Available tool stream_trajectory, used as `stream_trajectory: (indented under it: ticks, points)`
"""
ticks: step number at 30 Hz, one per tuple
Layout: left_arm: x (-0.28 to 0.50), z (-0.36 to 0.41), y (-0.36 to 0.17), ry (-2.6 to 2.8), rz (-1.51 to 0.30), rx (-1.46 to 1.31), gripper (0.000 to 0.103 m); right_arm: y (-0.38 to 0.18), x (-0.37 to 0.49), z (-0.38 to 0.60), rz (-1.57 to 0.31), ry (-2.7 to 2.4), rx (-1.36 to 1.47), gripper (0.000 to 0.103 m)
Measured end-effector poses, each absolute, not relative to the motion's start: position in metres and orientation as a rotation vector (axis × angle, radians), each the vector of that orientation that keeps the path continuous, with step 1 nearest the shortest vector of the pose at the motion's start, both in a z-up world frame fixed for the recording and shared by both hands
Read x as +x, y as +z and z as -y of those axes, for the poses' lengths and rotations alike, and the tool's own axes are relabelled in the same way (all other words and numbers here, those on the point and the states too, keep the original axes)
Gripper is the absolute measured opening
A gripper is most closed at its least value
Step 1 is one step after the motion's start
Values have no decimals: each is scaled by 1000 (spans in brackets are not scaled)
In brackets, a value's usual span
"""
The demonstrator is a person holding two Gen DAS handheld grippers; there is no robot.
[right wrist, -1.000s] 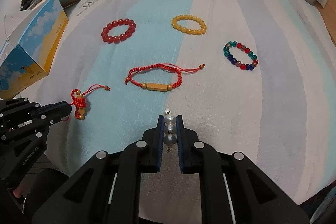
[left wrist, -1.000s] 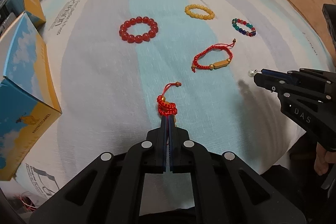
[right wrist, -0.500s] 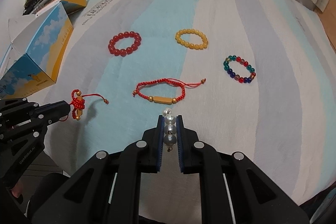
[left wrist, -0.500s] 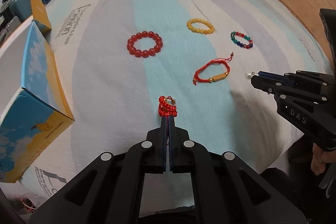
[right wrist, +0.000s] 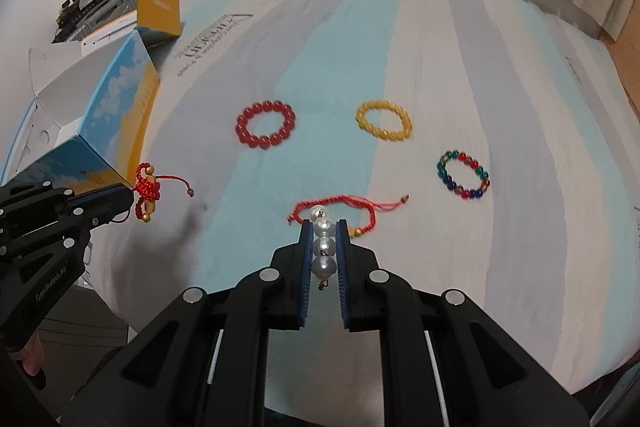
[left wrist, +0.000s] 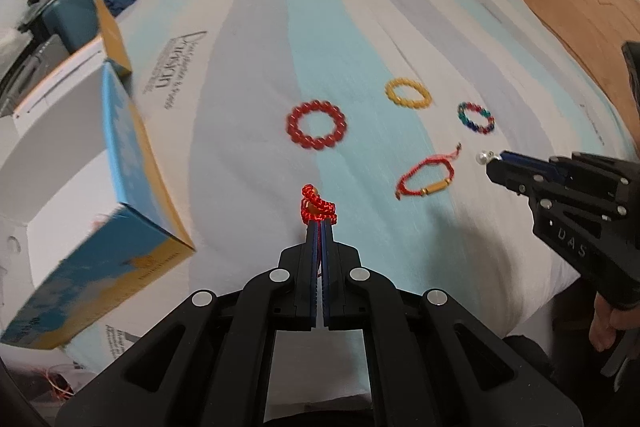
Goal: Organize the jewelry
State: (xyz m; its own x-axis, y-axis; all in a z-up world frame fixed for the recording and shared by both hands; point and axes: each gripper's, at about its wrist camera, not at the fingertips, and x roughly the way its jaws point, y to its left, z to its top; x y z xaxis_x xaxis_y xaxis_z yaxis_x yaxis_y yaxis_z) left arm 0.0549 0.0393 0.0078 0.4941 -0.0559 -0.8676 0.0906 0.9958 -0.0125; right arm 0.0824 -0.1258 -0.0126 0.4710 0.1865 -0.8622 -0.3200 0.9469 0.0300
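Now left tongs clench the red cord bracelet; right tongs grip pearls.

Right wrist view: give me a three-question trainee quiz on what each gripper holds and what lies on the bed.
1. True or false: the right gripper is shut on a pearl strand.
2. Which does the left gripper hold? A) yellow bead bracelet B) red knotted cord charm C) multicolour bead bracelet
3. Fill in: the open box stands on the ____ side of the bed in this view.

Key: 1 true; 2 B; 3 left.
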Motion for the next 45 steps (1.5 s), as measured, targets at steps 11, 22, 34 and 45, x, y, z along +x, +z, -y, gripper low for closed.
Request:
stream_trajectory:
  ticks: [11, 22, 34, 45]
  points:
    - [55, -67, 52, -1, -983, 11, 0, 25, 83, 94, -981, 333, -152, 11]
    - [49, -109, 95, 72, -929, -11, 0, 63, 85, 41, -933, 385, -169, 11]
    - [22, -196, 120, 196, -905, -70, 0, 93, 79, -40, -885, 473, -203, 11]
    - [-6, -277, 123, 304, -918, -117, 0, 103, 62, -130, -868, 579, -254, 11]
